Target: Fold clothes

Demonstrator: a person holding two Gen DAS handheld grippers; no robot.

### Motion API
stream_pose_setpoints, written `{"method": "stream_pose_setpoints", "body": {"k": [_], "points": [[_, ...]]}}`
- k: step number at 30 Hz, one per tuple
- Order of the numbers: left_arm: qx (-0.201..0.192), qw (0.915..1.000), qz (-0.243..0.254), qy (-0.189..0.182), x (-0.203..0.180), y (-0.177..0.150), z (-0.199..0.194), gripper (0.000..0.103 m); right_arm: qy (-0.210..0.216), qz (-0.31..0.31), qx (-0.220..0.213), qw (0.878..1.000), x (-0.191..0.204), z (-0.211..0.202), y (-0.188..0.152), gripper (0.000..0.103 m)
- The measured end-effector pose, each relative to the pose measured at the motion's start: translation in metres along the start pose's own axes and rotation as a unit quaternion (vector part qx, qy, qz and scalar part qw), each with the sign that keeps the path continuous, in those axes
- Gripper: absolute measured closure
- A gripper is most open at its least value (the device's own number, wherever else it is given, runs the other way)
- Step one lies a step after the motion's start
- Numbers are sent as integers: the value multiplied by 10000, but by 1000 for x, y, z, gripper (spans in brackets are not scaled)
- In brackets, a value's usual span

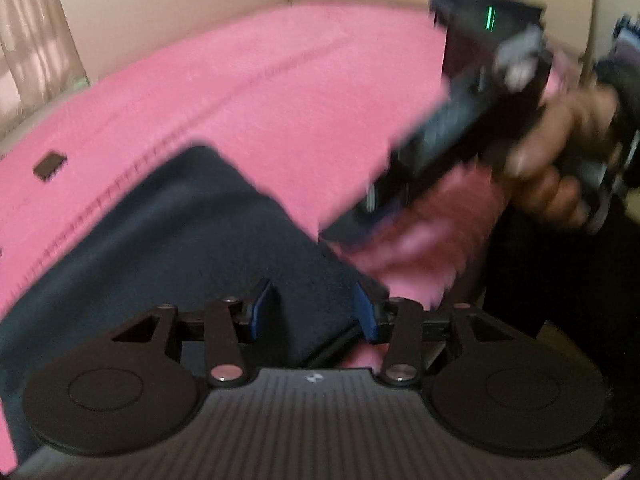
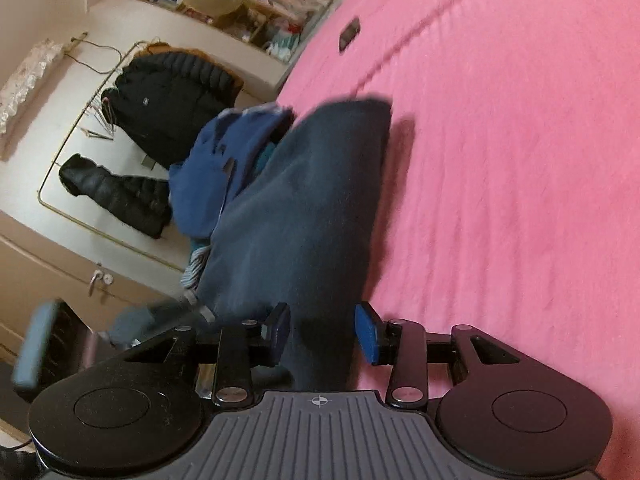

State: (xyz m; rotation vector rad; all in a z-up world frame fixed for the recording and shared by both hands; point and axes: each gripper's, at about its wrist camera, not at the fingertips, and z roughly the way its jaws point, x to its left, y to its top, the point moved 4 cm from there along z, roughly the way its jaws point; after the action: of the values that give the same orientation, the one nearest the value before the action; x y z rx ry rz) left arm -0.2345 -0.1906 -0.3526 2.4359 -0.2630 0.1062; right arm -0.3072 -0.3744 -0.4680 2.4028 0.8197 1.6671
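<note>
A dark navy fleece garment (image 2: 296, 208) lies bunched on the pink fuzzy blanket (image 2: 500, 160), its near end between the spread jaws of both the left gripper (image 1: 316, 312) and right gripper (image 2: 322, 334), seemingly poised to pinch an edge for folding.

My left gripper (image 1: 314, 308) spread over dark navy garment (image 1: 192, 248) on pink blanket (image 1: 280, 92); my right gripper (image 1: 360, 220) blurred, hand-held.
</note>
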Motion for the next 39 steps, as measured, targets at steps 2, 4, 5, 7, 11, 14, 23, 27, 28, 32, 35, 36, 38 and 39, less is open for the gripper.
{"method": "stream_pose_setpoints", "body": {"k": [2, 4, 5, 7, 11, 14, 23, 27, 28, 32, 35, 36, 38, 39], "points": [[78, 9999, 62, 28, -3, -8, 4, 64, -73, -45, -248, 9997, -3, -6, 15, 39], [117, 9999, 64, 37, -3, -11, 4, 64, -114, -135, -375, 9991, -4, 0, 29, 22], [131, 9999, 57, 38, -3, -12, 4, 64, -128, -190, -411, 9989, -4, 5, 36, 22], [159, 9999, 43, 40, -3, -14, 4, 64, -111, -148, -347, 9992, -7, 23, 48, 27], [205, 9998, 28, 53, -2, -17, 4, 65, -73, 200, 59, 9998, -18, 62, 75, 89], [201, 9998, -6, 23, 1, -17, 4, 65, -69, 388, -129, 9991, -27, 70, 96, 89], [-79, 9981, -564, -221, 14, -20, -8, 65, -196, 7, -600, 9980, -21, 43, 93, 33], [-660, 9884, -1364, -118, 31, -26, -48, 66, 28, -18, -470, 9989, -2, 28, 49, 33], [-787, 9849, -1541, 44, 39, -30, -60, 66, 62, 4, -386, 9992, 1, 27, 37, 33], [-705, 9637, -2367, 1016, 92, -69, -97, 68, -304, -423, 311, 9982, 8, 34, -13, 34], [-546, 9392, -3117, 1334, 133, -106, -112, 73, -492, -671, 339, 9960, 16, 29, -22, 34], [-544, 9320, -3345, 1282, 144, -117, -114, 77, -554, -630, 329, 9959, 17, 27, -21, 34], [-585, 9224, -3658, 1090, 156, -132, -115, 80, -668, -691, 343, 9948, 19, 27, -22, 34], [-612, 9180, -3793, 982, 160, -138, -114, 81, -719, -734, 353, 9941, 20, 27, -22, 34]]}}
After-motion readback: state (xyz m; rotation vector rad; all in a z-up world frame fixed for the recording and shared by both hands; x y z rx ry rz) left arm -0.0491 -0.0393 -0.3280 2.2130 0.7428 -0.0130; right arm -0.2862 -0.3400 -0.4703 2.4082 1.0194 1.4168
